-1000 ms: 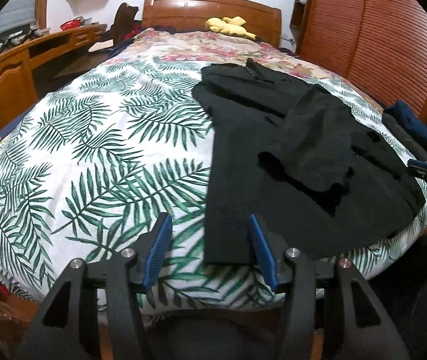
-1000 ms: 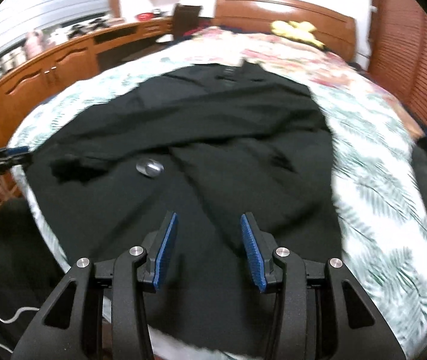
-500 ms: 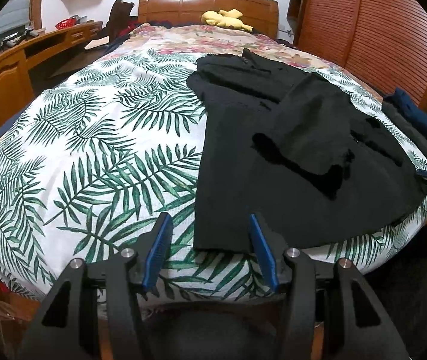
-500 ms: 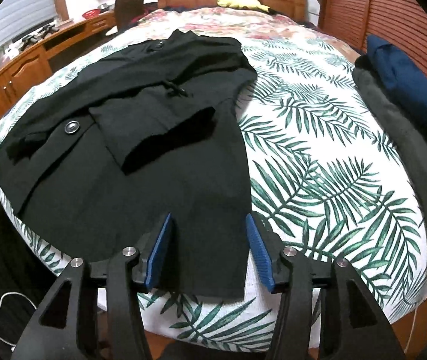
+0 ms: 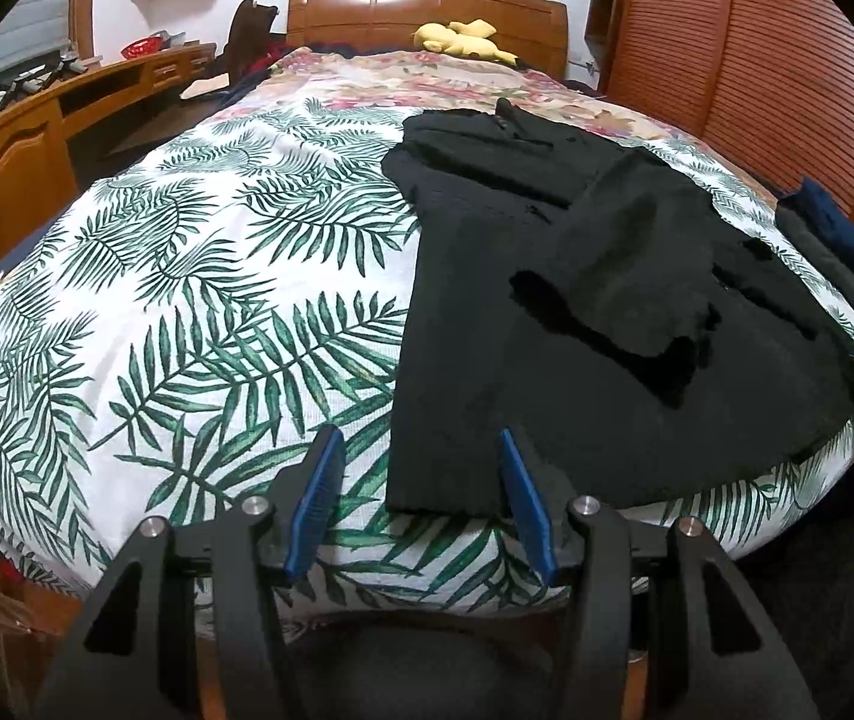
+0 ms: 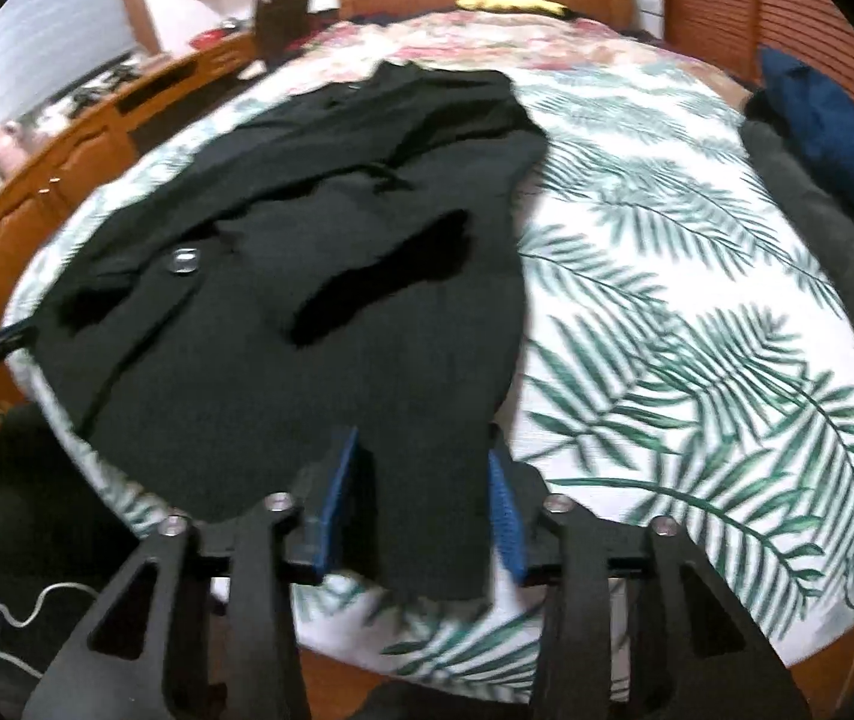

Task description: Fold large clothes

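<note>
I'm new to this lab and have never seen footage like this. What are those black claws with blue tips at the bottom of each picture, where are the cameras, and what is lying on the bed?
There is no robot here. A person holds a two-finger gripper in each hand, and a wide-angle camera on each one looks forward along its fingers. One picture comes from the left gripper, the other from the right gripper; the blue strips are the finger pads.

Both look down at a bed with a leaf-print cover. A large black garment lies spread on it, one sleeve folded across the body. A yellow soft toy sits by the headboard, and dark folded clothes lie along one side.

The left gripper is open, its pads either side of one near corner of the garment. The right gripper's jaws are closing, with the hem at the other corner between the pads.
</note>
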Available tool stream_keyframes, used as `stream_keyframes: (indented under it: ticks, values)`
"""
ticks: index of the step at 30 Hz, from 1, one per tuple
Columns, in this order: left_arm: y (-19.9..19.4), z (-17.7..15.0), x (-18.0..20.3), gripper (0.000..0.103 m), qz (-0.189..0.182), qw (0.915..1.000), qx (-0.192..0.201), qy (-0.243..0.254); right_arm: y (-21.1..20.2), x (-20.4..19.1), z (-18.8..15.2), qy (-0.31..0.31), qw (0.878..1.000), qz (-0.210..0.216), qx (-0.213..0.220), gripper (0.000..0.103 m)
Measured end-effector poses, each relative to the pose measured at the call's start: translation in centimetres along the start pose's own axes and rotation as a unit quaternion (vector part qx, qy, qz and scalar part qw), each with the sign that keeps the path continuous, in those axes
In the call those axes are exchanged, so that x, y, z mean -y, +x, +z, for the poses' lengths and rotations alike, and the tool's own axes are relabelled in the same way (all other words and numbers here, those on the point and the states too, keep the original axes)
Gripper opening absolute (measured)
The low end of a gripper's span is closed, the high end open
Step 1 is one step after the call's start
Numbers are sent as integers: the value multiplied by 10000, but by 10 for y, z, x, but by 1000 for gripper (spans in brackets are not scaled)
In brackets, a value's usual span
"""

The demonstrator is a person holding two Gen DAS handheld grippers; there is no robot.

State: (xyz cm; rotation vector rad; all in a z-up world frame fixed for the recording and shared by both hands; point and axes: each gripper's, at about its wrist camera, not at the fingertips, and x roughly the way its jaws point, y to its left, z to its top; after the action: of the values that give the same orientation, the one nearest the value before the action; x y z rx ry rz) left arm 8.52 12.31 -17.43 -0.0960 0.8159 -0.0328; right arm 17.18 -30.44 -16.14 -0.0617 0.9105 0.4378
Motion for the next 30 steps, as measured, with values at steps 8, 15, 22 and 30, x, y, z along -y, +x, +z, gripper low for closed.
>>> stream_keyframes:
  ticks: [8, 15, 22, 30]
  values:
    - [-3, -5, 10, 52, 52, 9999, 43, 111, 9, -8, -2, -120, 9997, -149, -144, 38]
    - [-6, -16, 20, 52, 165, 9994, 90, 298, 11, -12, -2, -155, 9994, -270, -170, 38]
    - [-9, -20, 17, 52, 77, 9996, 158, 235, 13, -13, -3, -170, 9992, -324, -128, 31]
    - [-14, -19, -4, 52, -111, 9996, 180, -166, 13, -16, -1, -275, 9988, -397, -76, 21]
